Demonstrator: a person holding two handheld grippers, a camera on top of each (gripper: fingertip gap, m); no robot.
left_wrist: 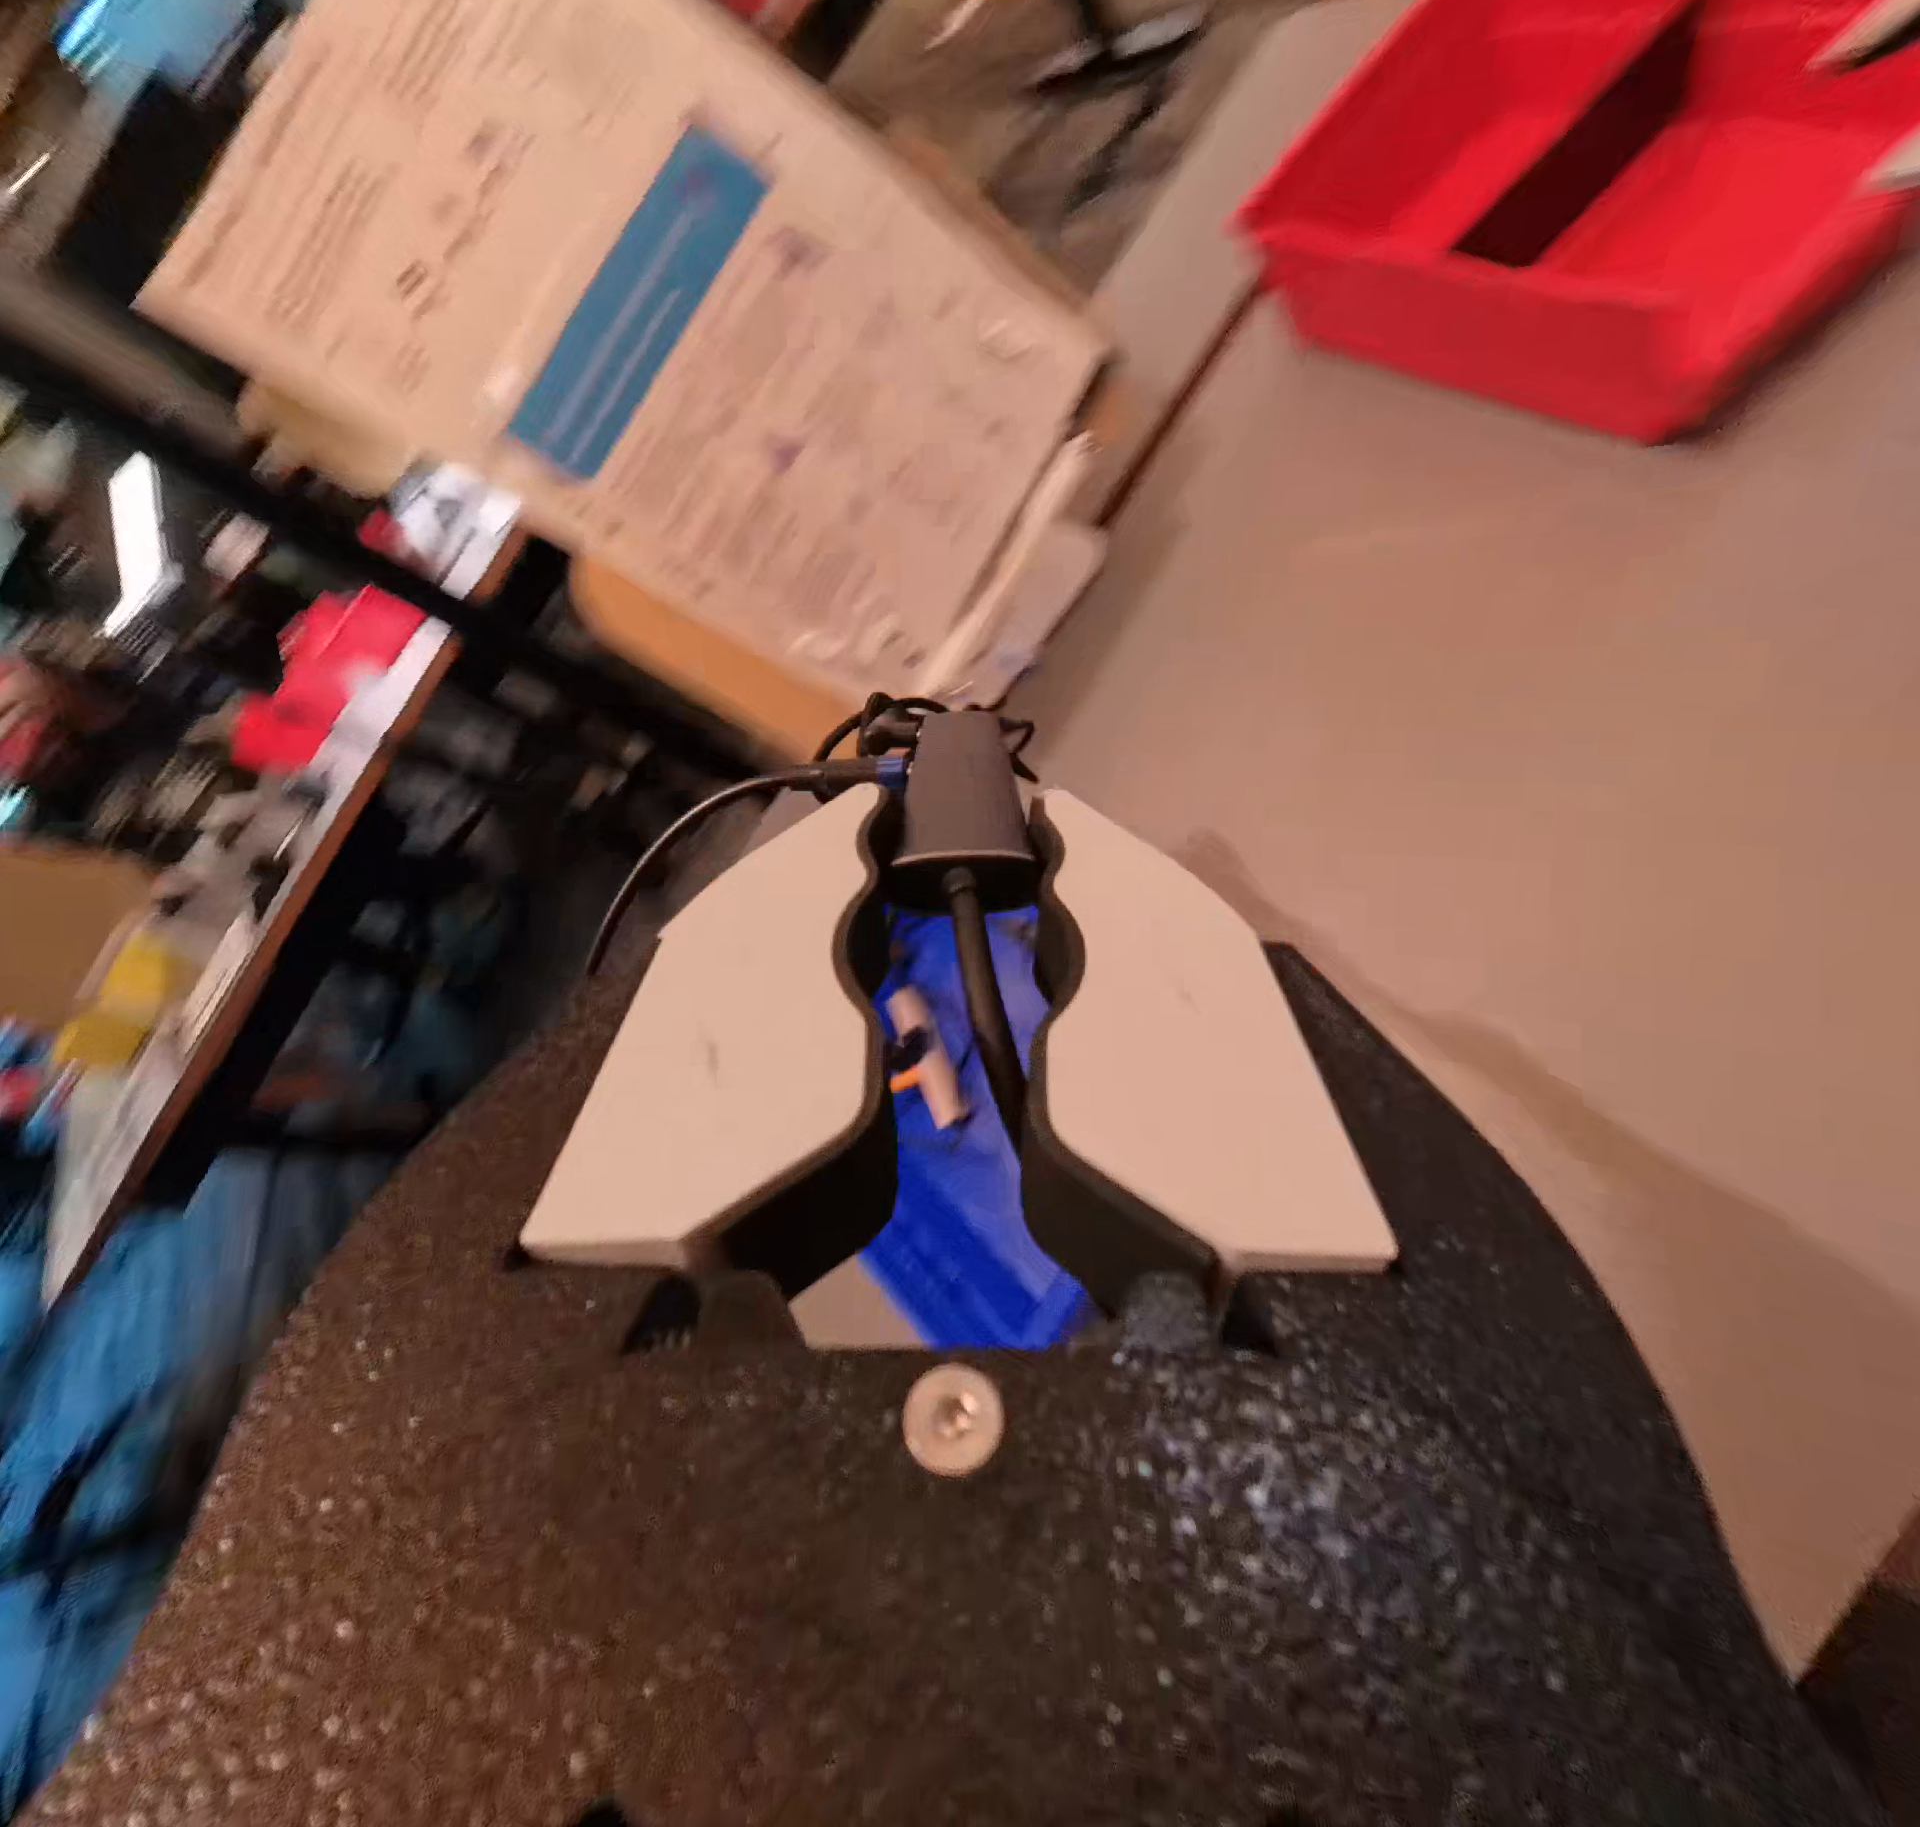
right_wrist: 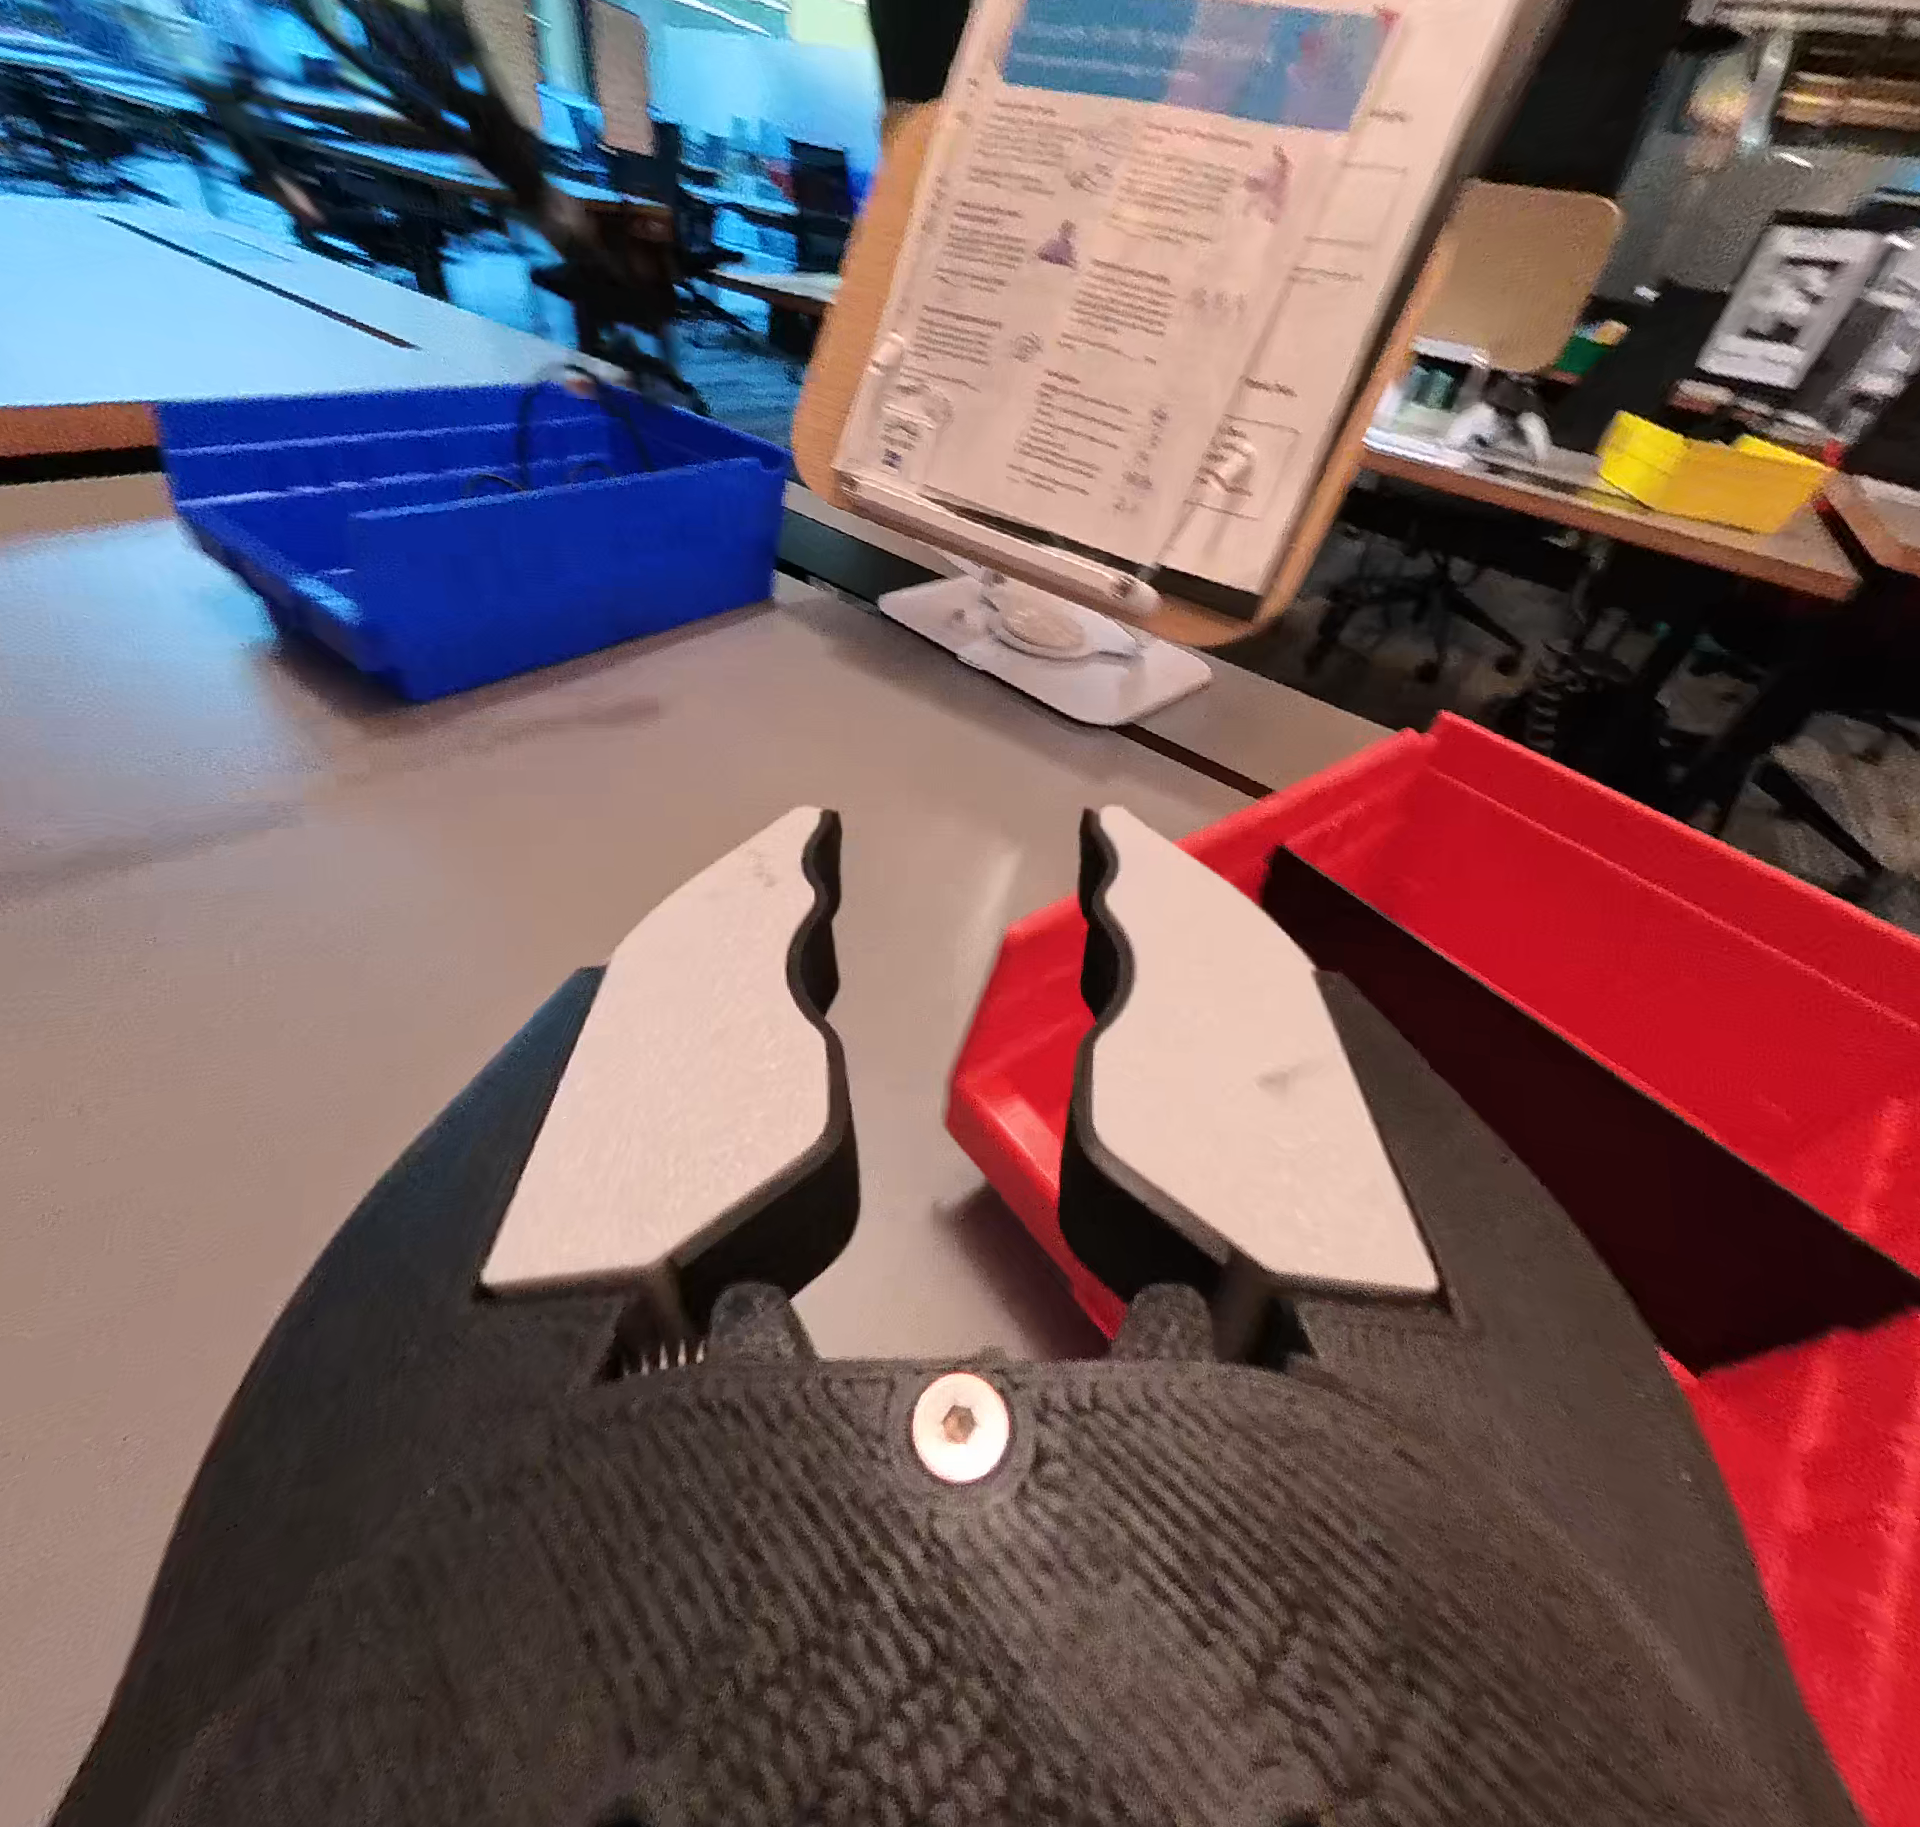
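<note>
My left gripper is shut on a small dark grey adapter with black cables plugged into it. It holds the adapter in the air above a blue bin, which shows through the gap between the fingers. A small white part lies in that bin. My right gripper is open and empty, low over the grey table, with its right finger over the near corner of a red bin. The blue bin stands far left in the right wrist view, with cables in it.
A document stand with printed sheets stands at the table's far edge; it also shows in the left wrist view. The red bin sits far right in the left wrist view. A yellow bin sits on another table behind. My hands' fingertips stand some 40 cm from each other.
</note>
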